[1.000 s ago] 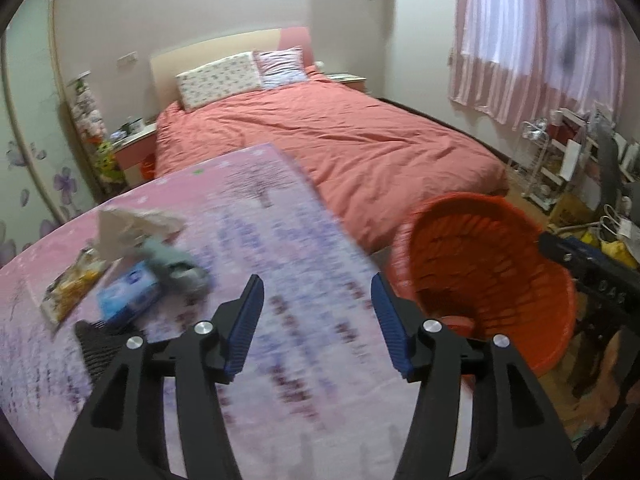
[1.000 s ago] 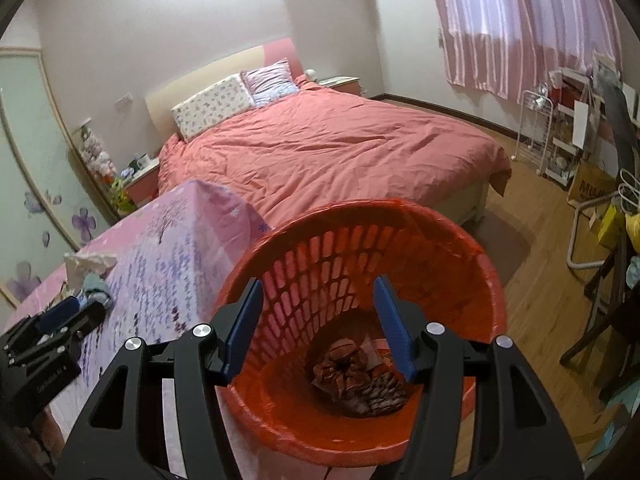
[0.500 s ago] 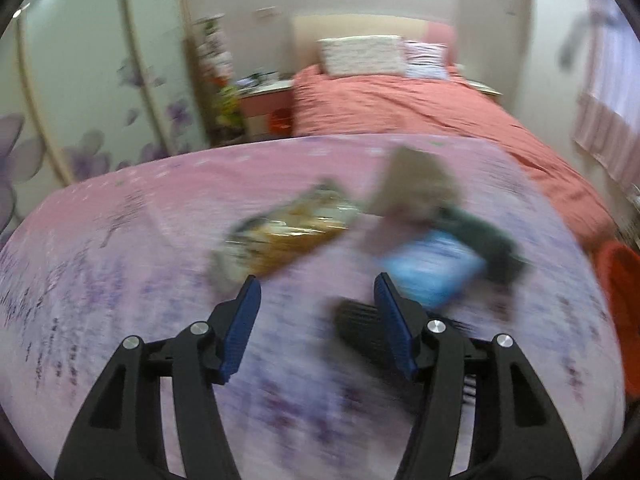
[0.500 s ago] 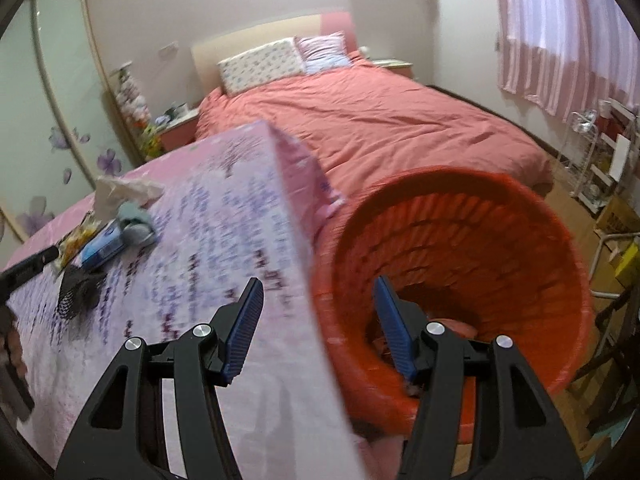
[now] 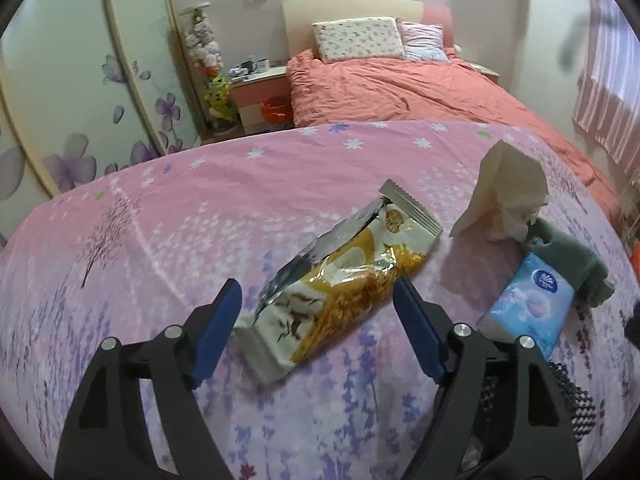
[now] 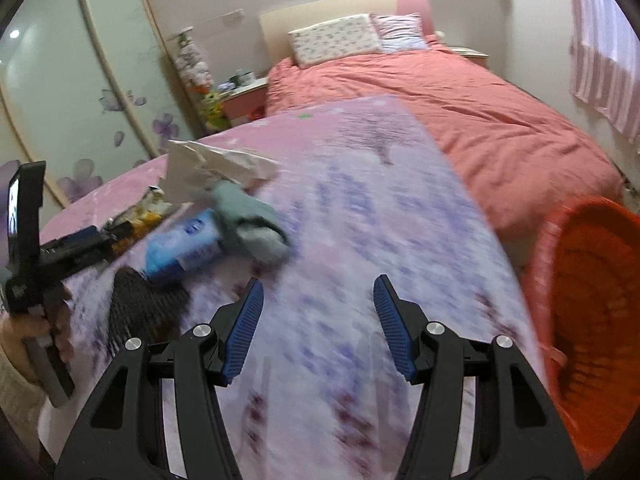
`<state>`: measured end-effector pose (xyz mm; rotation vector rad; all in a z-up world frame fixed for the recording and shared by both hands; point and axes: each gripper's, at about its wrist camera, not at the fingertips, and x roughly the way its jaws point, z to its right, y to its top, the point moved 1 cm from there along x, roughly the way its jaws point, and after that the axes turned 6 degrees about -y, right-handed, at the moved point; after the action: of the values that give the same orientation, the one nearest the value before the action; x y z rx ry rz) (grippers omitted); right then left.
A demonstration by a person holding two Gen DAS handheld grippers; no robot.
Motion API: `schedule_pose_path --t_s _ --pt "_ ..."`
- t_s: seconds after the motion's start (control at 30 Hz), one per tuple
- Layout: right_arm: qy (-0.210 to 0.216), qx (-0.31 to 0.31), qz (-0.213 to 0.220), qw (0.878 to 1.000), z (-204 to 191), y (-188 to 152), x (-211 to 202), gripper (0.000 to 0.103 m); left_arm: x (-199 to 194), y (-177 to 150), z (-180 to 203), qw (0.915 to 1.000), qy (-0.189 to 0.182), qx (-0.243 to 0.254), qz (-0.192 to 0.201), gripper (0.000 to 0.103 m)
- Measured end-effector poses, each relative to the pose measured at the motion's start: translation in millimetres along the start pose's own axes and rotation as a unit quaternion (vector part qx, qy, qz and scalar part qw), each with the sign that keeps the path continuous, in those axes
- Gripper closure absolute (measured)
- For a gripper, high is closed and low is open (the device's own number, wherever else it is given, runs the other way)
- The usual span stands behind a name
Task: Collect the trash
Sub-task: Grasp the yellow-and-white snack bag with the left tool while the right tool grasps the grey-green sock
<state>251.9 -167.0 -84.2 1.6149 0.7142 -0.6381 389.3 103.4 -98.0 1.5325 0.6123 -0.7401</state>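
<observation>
Reaching for the next piece of trash, judging by the layout. Left claw (image 5: 316, 300) spreading wider, nothing yet pressed between its blue pads; empty snack wrapper (image 5: 344, 280) lying flat on the pink-clothed bench (image 5: 160, 216) directly ahead of and partly between the fingertips, untouched as far as can be seen. Beyond and to the right of that claw: crumpled tissue (image 5: 508, 196), grey cloth (image 5: 568, 256), blue tissue pack (image 5: 528, 308), all close together, with something dark and mesh-like (image 5: 576, 404) just under the right finger.

Right claw (image 6: 318, 308) released and half-spread, holding nothing, hovering over bare cloth; blue pack, grey cloth and tissue well off to its left, orange basket (image 6: 584, 320) just to its right, below the bench edge.

Next move probably: lower the left claw so both pads straddle the wrapper's narrow width, then clench. Thin, slippery foil lying flat, so pads need to reach down to the cloth without pinching the fabric. Then across to the basket.
</observation>
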Motion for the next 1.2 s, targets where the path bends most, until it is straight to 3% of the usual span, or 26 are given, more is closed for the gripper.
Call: schedule_pose_path --t_s 0.23,0.3,0.37,0.43,0.57,0.8,0.93,1.0,1.03,1.07,1.2 --pt "0.007 -0.021 -0.015 1.0 -30 21 32 0.045 23 7 7 0.9991 0.012 0.036 -0.021 0.027" --pt "0.005 -0.026 -0.021 0.999 -35 23 38 0.052 26 6 7 0.9991 0.005 0.034 -0.025 0.032" --pt "0.003 -0.029 -0.028 0.999 -37 23 42 0.072 27 7 3 0.9993 -0.016 0.017 -0.028 0.045" --pt "-0.002 -0.028 -0.028 0.999 -38 21 41 0.084 27 5 -1 0.9992 -0.028 0.003 -0.029 0.05" --pt "-0.005 -0.018 -0.024 1.0 -30 9 29 0.088 17 -6 -7 0.9991 -0.031 -0.011 -0.028 0.055" --pt "-0.026 -0.021 -0.019 0.999 -7 -26 -9 0.088 -25 -54 -12 0.9988 -0.034 -0.022 -0.027 0.056" --pt "-0.014 -0.009 -0.026 1.0 4 -41 -27 0.086 -52 -85 -13 0.9989 -0.026 -0.027 -0.027 0.052" --pt "-0.008 -0.004 -0.026 1.0 5 -42 -30 0.068 -61 -95 -12 0.999 -0.02 -0.03 -0.026 0.044" --pt "-0.007 -0.006 -0.023 1.0 3 -41 -31 0.052 -63 -95 -11 0.9991 -0.016 -0.029 -0.025 0.041" --pt "-0.01 -0.008 -0.019 1.0 3 -39 -30 0.046 -64 -95 -10 0.9993 -0.009 -0.026 -0.024 0.04" --pt "-0.012 -0.012 -0.018 1.0 -6 -31 -21 0.046 -62 -87 -6 0.9994 0.001 -0.026 -0.02 0.04"
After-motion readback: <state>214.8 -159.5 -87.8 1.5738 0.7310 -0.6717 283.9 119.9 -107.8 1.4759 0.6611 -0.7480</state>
